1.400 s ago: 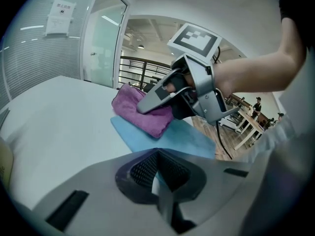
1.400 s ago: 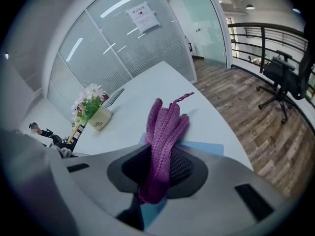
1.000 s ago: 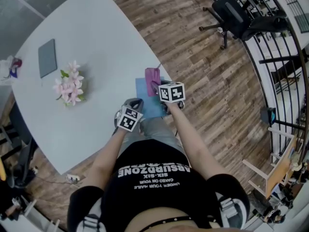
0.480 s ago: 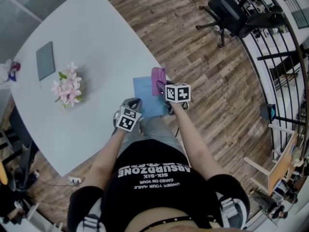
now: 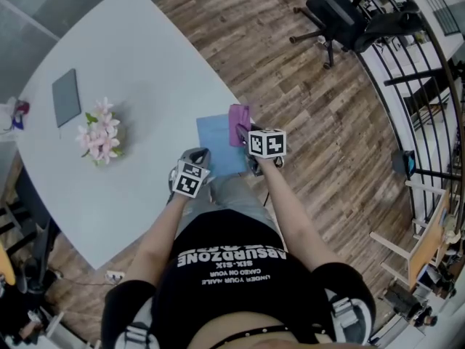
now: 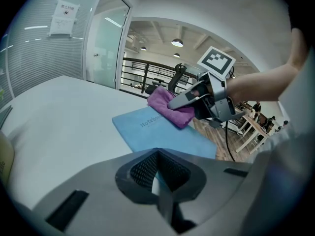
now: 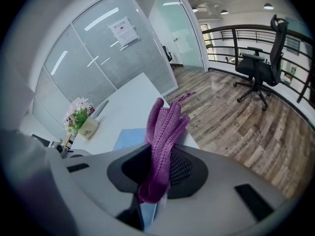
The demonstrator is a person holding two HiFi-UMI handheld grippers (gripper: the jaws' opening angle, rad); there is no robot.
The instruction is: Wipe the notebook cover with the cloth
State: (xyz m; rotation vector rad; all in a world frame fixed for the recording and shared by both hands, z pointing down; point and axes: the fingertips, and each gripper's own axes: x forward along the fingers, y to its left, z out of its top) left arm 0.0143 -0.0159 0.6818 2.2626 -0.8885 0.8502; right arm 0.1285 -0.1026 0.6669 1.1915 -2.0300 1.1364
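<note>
A light blue notebook (image 5: 216, 147) lies at the near corner of the white table (image 5: 145, 71), its near part past the table's edge. My right gripper (image 5: 251, 151) is shut on a purple knitted cloth (image 5: 240, 124), which rests on the cover's far right edge. In the right gripper view the cloth (image 7: 165, 132) stands up out of the gripper (image 7: 157, 181), with the notebook (image 7: 129, 137) beyond. My left gripper (image 5: 197, 155) sits at the notebook's near left corner; its jaws (image 6: 158, 181) look shut on the cover's edge. From there the cloth (image 6: 170, 106) lies on the notebook (image 6: 162, 129).
A pot of pink flowers (image 5: 98, 133) stands mid-table and a grey flat pad (image 5: 65, 97) lies further left. An office chair (image 5: 341, 17) and a railing stand on the wood floor to the right. The person's legs are right under the table's edge.
My right gripper has dragged the cloth rightward across the cover to its right edge. The left gripper has stayed at the notebook's near corner.
</note>
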